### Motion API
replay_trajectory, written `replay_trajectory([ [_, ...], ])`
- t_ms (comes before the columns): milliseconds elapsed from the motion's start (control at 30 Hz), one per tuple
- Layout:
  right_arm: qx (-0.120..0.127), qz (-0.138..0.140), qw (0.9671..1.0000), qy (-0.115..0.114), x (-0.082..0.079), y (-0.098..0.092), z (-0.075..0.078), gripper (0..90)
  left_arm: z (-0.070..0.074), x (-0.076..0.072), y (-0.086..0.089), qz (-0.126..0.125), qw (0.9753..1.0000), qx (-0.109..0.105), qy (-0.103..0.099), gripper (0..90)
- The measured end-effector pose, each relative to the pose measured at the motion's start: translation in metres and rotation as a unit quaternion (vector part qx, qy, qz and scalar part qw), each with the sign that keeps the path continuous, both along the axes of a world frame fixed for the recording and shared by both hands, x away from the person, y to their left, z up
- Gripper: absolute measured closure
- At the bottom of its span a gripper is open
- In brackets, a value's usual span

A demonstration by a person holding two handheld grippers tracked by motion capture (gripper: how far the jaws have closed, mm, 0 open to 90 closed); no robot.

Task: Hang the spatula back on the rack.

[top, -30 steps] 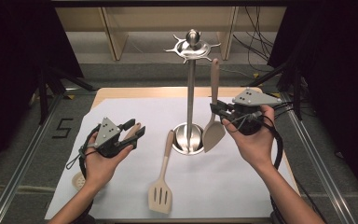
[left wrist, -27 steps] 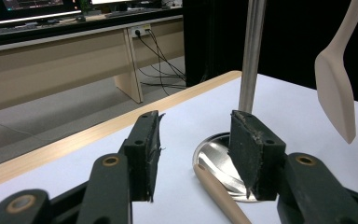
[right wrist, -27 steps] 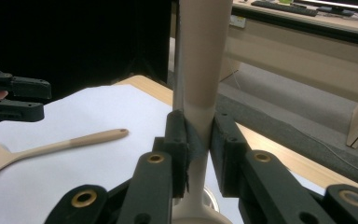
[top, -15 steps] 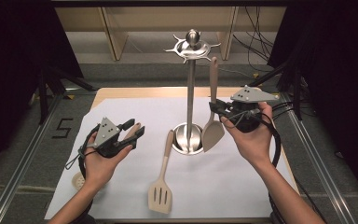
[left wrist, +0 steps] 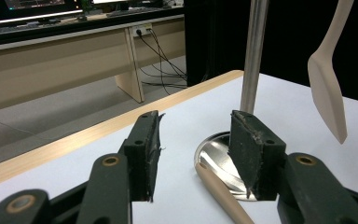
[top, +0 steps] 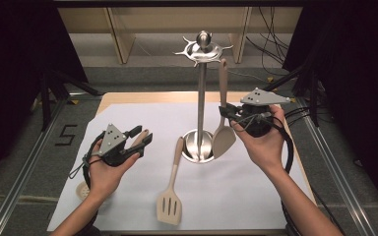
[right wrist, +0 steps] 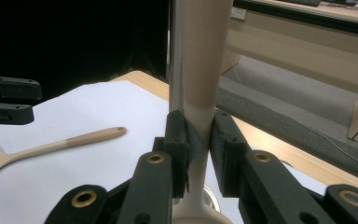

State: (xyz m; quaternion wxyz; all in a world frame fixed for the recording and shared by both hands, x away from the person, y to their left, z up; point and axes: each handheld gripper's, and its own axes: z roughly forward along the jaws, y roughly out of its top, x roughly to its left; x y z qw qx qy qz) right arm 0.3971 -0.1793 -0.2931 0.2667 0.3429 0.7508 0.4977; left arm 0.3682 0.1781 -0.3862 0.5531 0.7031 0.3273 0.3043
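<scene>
- left gripper (left wrist: 193, 154): 2 black jaws apart, nothing between the pads
- steel pole (left wrist: 254, 56) stands upright past the jaws, on a round shiny base (left wrist: 216, 156)
- wooden handle (left wrist: 223, 198) lies on the white sheet (left wrist: 182, 121), tip at the base rim
- pale spatula (left wrist: 328, 88) hangs at right, blade down, clear of the sheet

The high view looks down from above the table's (top: 128, 206) near edge; both gripper views sit low, close to the metal stand (top: 201, 98), which all three share.

Both grippers have 2 black fingers (left wrist: 144, 149), brass-coloured pivots, grey 3-cornered plates.
</scene>
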Motion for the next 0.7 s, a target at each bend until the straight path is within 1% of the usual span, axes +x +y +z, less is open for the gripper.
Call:
replay_trajectory([
  [33,0.0,0.006,1.0,0.006,0.0004,0.0,0.0004,78.6,-0.0001,0.0,-0.0001,0.0,1.0,0.0,0.0,52.5],
  [67,0.002,0.006,1.0,0.006,0.0013,0.0006,0.0001,78.6,-0.0002,-0.0001,-0.0003,-0.001,1.0,0.001,0.0,52.4],
  [100,-0.008,0.01,0.9999,0.004,0.0023,-0.0001,0.0008,78.6,-0.0004,-0.0001,-0.0004,-0.001,1.0,0.0,0.001,52.5],
  [133,-0.004,0.006,0.9999,0.01,0.0022,0.0009,0.0008,78.7,-0.0004,-0.0001,-0.0004,-0.001,1.0,0.001,0.001,52.4],
  [200,-0.008,0.005,0.9999,0.005,0.0038,0.001,0.0008,78.6,-0.0006,0.0001,-0.0003,-0.001,1.0,0.0,0.001,52.5],
  [300,-0.006,0.005,0.9999,0.008,0.005,0.0021,0.0006,78.7,-0.0007,0.0,0.0,0.0,1.0,0.0,0.001,52.4],
  [333,-0.004,0.009,0.9999,0.012,0.0054,0.0029,0.0002,78.6,-0.001,0.0005,-0.0001,-0.002,1.0,-0.001,-0.001,52.4],
  [367,-0.005,0.003,0.9999,0.016,0.005,0.0035,0.0003,78.6,-0.0009,0.0001,0.0001,-0.001,1.0,0.002,0.001,52.4],
  [433,-0.005,0.005,0.9999,0.014,0.0059,0.0039,0.0002,78.6,-0.001,0.0001,0.0001,-0.001,1.0,0.002,0.001,52.4],
  [467,-0.007,0.008,0.9999,0.01,0.007,0.004,-0.0001,78.6,-0.001,0.0,0.0,-0.001,1.0,0.002,0.001,52.4],
  [500,-0.003,0.008,0.9999,0.014,0.0069,0.0048,-0.0002,78.6,-0.001,0.0,0.0,-0.001,1.0,0.001,0.001,52.4],
  [533,-0.004,0.009,0.9999,0.012,0.0077,0.0049,-0.0004,78.6,-0.001,0.0,0.0,-0.001,1.0,0.001,0.001,52.4],
  [600,-0.011,0.008,0.9999,0.009,0.0085,0.0047,-0.0002,78.6,-0.0009,-0.0001,0.0,0.0,1.0,0.001,0.001,52.4],
  [633,0.0,0.006,0.9998,0.018,0.0079,0.0062,-0.0011,78.6,-0.001,-0.0001,-0.0001,-0.001,1.0,0.001,0.001,52.4],
  [667,-0.007,0.01,0.9999,0.009,0.0095,0.0059,-0.0013,78.6,-0.001,0.0,0.0001,-0.001,1.0,0.002,0.001,52.4],
  [700,-0.006,0.007,0.9999,0.012,0.0091,0.0063,-0.0015,78.5,-0.0011,0.0,0.0001,-0.001,1.0,0.002,0.001,52.4],
])
